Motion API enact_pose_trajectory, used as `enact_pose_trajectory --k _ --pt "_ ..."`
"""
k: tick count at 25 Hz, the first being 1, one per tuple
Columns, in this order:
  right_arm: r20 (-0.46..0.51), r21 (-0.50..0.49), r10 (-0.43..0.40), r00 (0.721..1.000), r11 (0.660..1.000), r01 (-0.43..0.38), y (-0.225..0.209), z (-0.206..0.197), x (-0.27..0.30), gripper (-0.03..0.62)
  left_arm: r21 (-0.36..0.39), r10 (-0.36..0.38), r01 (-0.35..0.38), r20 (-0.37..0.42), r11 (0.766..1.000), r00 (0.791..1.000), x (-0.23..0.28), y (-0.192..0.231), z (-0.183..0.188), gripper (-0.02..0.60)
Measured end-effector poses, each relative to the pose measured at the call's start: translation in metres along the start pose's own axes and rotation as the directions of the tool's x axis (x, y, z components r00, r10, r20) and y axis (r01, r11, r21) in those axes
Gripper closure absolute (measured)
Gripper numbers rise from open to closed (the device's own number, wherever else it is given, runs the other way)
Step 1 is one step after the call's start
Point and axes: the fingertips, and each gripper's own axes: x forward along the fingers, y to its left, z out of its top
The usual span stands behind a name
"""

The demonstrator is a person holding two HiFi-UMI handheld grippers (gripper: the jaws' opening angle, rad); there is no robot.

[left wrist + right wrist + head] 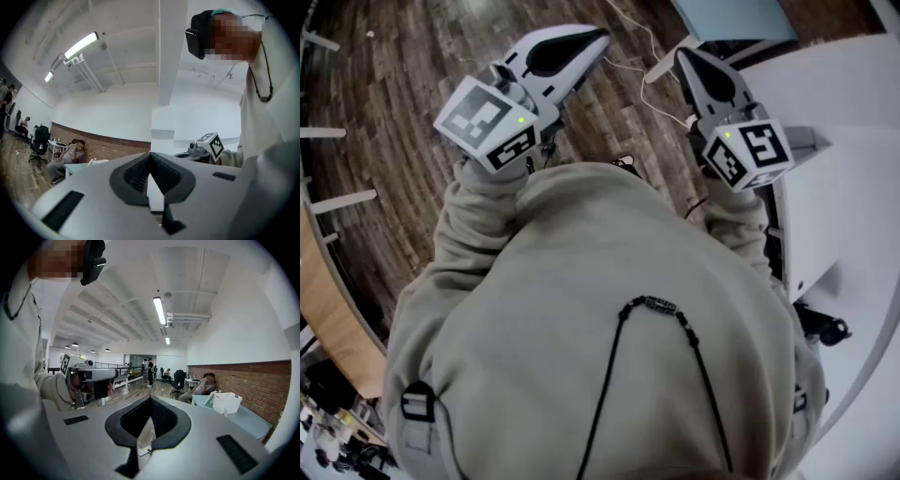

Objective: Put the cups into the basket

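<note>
No cup shows in any view. A white basket (227,402) stands on a pale blue table (248,420) far off by the brick wall. I hold both grippers close to my chest, above the wooden floor. My left gripper (598,39) points up and to the right, its jaw tips meeting with nothing between them (150,154). My right gripper (682,54) is shut too, and nothing sits between its jaws (150,398). Each gripper camera sees the other gripper beside it: the right one (206,146) and the left one (93,376).
A white table (853,187) runs along the right of the head view, and the pale blue table's corner (731,14) shows at the top. A white cable (647,84) lies on the floor. People sit by the brick wall (204,385), and office chairs (37,140) stand farther off.
</note>
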Motion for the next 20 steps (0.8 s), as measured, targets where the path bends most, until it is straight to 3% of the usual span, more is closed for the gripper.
enact_pose_trajectory --k 8,14,20 --pt "-0.006 -0.012 0.019 1.0 1.0 -0.019 0.018 0.003 0.01 0.582 -0.013 0.022 -0.022 0.0 1.0 1.0 -0.024 0.007 0.003 0.584" --pt "0.036 0.087 0.063 0.997 0.994 -0.066 0.024 0.006 0.012 0.582 -0.037 0.066 -0.065 0.013 0.997 0.998 -0.032 0.015 0.005 0.584" --pt "0.048 0.077 0.044 0.998 0.996 -0.047 0.01 0.005 0.013 0.582 -0.041 0.082 -0.082 -0.007 0.996 0.997 -0.02 0.027 0.001 0.584"
